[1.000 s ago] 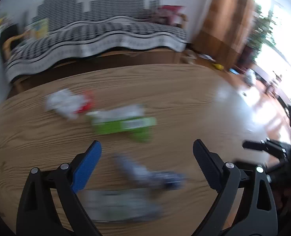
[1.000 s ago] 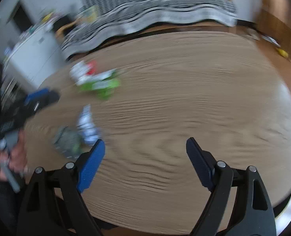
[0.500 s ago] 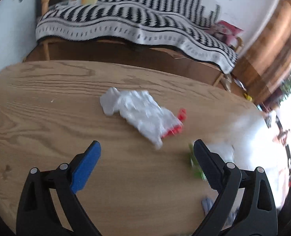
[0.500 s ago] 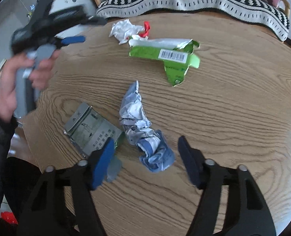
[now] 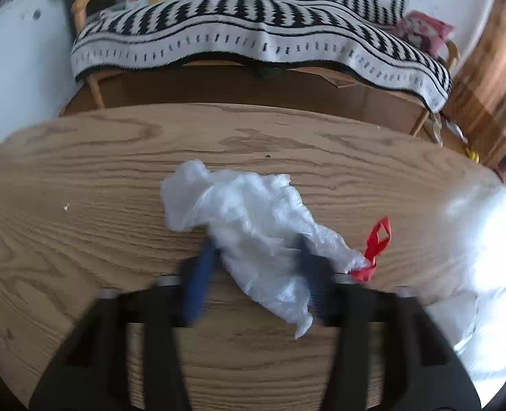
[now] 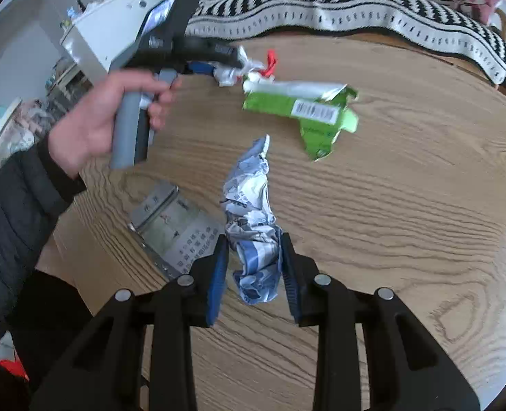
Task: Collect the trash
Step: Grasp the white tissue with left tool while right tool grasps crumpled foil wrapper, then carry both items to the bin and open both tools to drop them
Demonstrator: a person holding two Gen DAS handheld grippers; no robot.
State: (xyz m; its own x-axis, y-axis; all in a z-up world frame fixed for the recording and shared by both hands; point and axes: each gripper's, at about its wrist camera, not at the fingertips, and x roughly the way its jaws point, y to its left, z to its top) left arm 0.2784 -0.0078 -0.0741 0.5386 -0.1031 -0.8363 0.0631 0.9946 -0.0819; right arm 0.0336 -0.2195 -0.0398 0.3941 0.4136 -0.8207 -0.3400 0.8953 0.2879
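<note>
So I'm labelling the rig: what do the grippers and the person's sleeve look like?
Each gripper, left gripper and right gripper, has black angular fingers with silver pivot bolts and blue ribbed pads. The left one's handle is grey. The sleeve is black and quilted.

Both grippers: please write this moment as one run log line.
left gripper: closing on white bag | right gripper: closing on blue wrapper | green wrapper: on table

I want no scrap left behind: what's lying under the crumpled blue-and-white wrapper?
Mostly bare wooden table. The crumpled blue-and-white wrapper lies beside the flat grey packet; whether their edges overlap is unclear. The closing right gripper hides its near end.
</note>
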